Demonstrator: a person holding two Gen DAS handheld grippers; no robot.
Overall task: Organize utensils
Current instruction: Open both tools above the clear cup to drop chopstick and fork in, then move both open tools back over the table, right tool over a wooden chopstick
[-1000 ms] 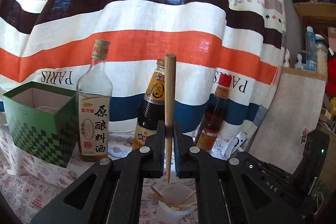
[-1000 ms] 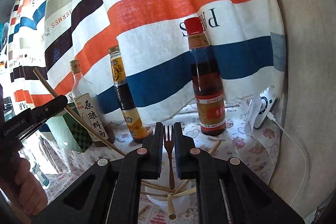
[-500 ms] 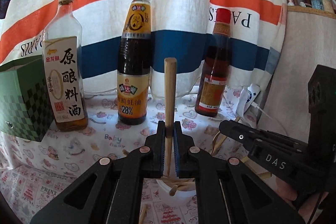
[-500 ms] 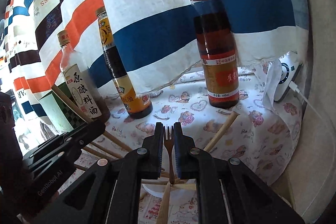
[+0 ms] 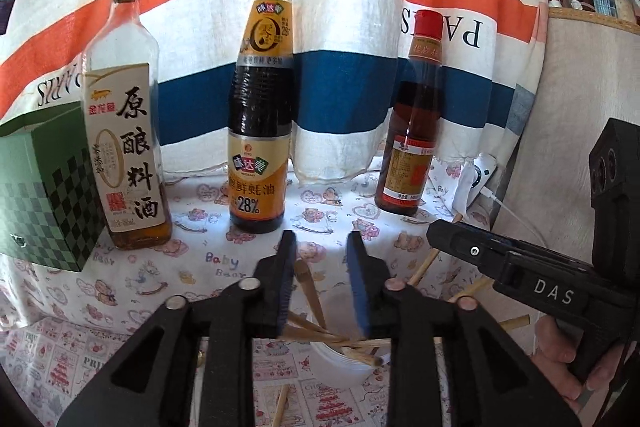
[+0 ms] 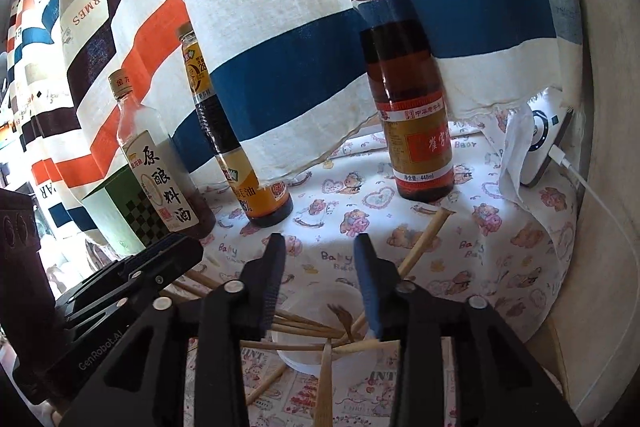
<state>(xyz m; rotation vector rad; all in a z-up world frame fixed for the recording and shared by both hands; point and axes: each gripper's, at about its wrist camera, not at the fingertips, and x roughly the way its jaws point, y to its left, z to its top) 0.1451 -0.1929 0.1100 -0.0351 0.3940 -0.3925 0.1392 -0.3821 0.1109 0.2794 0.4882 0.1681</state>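
A white cup [image 5: 340, 367] [image 6: 352, 359] stands on the printed tablecloth and holds several wooden chopsticks [image 5: 320, 337] [image 6: 304, 327] and a wooden fork [image 6: 340, 315]. A thick chopstick [image 5: 310, 291] leans in the cup between the fingers of my left gripper [image 5: 320, 251], which is open and empty just above the cup. My right gripper [image 6: 318, 251] is also open and empty above the cup, with the fork below its jaws. Each gripper shows in the other's view: the right one [image 5: 520, 267] and the left one [image 6: 120, 287].
Three bottles stand behind the cup: a cooking wine bottle [image 5: 124, 131], an oyster sauce bottle [image 5: 260, 123], a red-capped bottle [image 5: 416, 123]. A green checkered box [image 5: 44, 195] is at the left. A striped cloth hangs behind. A white charger with cable [image 6: 548, 143] lies at the right. Loose chopsticks [image 6: 424, 239] lie around the cup.
Both grippers have opened. The left let go of the thick chopstick and the right let go of the wooden fork; both utensils now rest in the cup.
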